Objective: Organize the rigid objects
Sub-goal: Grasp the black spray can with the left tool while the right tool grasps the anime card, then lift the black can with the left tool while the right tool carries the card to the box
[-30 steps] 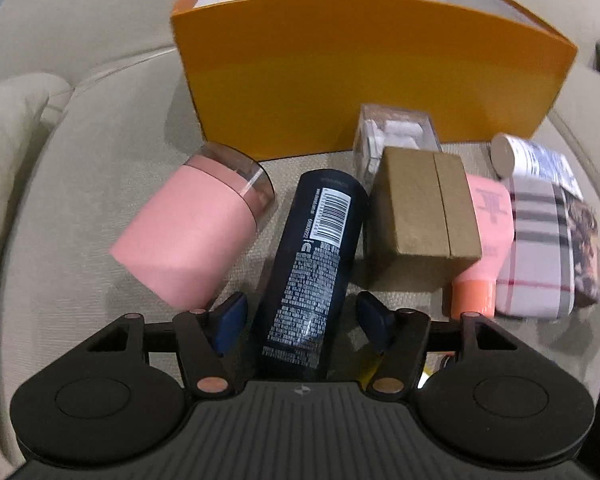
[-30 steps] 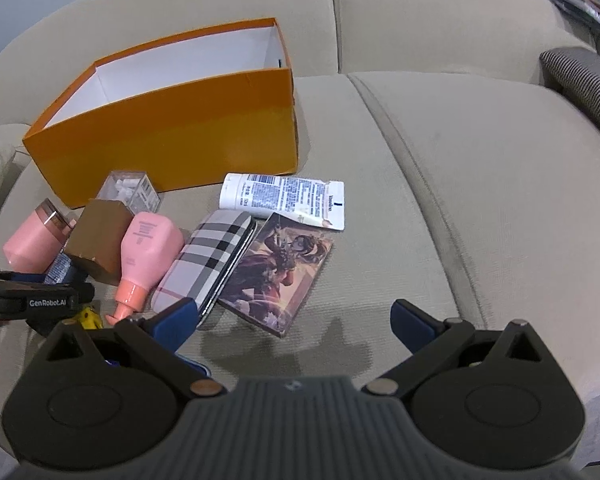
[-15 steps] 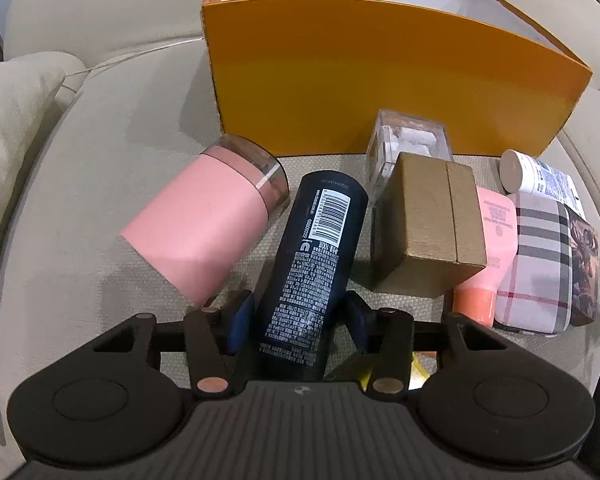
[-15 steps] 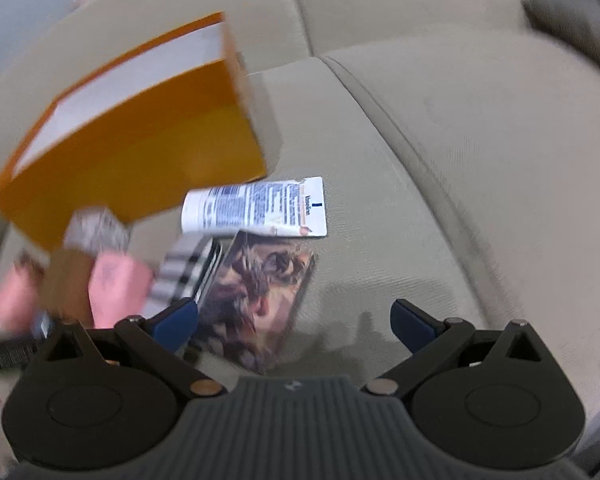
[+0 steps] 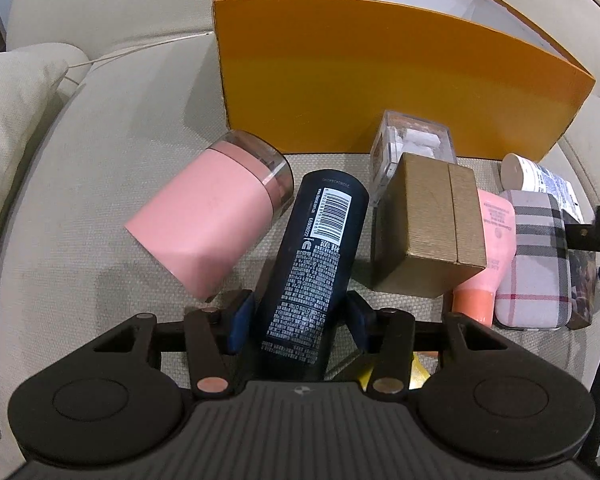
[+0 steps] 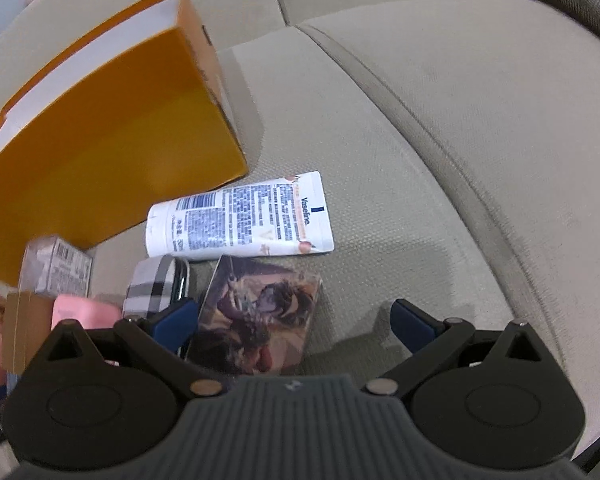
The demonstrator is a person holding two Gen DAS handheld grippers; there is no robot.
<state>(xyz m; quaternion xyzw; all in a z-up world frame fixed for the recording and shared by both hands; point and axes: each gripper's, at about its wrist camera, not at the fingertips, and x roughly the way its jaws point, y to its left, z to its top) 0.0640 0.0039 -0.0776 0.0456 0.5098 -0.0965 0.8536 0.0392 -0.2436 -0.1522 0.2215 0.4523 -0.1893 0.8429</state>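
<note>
Open orange box (image 5: 380,76) at far end of sofa cushion, white interior bare where visible; left gripper (image 5: 296,316) easing open around black bottle (image 5: 320,264) lying near it; right gripper (image 6: 296,320) spread wide, holding nothing.

On the sofa (image 5: 80,208) seat, a box (image 5: 380,80) is set toward the backrest. Before it, a cup (image 5: 212,220), can (image 5: 316,264), carton (image 5: 428,224), bottle (image 5: 488,248) and case (image 5: 536,264) are ranged left to right, with a tube (image 6: 240,216) behind a card (image 6: 260,320).
</note>
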